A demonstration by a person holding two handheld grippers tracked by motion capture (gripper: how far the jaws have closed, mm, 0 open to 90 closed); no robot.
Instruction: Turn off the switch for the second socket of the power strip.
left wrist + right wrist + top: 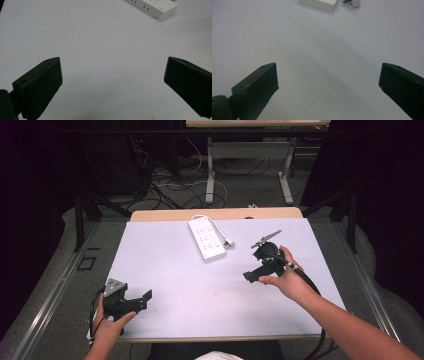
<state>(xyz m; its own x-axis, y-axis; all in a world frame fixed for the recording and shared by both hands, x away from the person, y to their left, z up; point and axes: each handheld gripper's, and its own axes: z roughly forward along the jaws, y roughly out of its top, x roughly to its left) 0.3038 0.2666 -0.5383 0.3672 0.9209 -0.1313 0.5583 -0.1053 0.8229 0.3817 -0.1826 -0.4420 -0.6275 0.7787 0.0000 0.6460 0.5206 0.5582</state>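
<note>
- Forearms of a person come in from the near edge of the table (165, 270), one hand on each gripper.
- At the near left corner, the left hand (107, 327) holds the left gripper (137, 301) low over the white surface; a grey three-cornered plate (114, 287) sits on top of it.
- Its own camera shows the left gripper (112, 72) with both black jaws spread wide — bare white surface between them, nothing gripped.
- Farther in, toward the right edge, the right hand (285, 277) holds the right gripper (260, 265) above the surface, its cable (312, 287) trailing back along the forearm.
- From its own camera the right gripper (328, 77) also stands wide apart, with empty tabletop between the jaws.
- Toward the far edge, near the middle, a white power strip (206, 239) lies flat and at a slant — its white cord (220, 231) loops along its right side.
- An end of the power strip (152, 7) shows at the top of the left gripper view, and a corner of it (319, 3) at the top of the right gripper view, well apart from both grippers.
</note>
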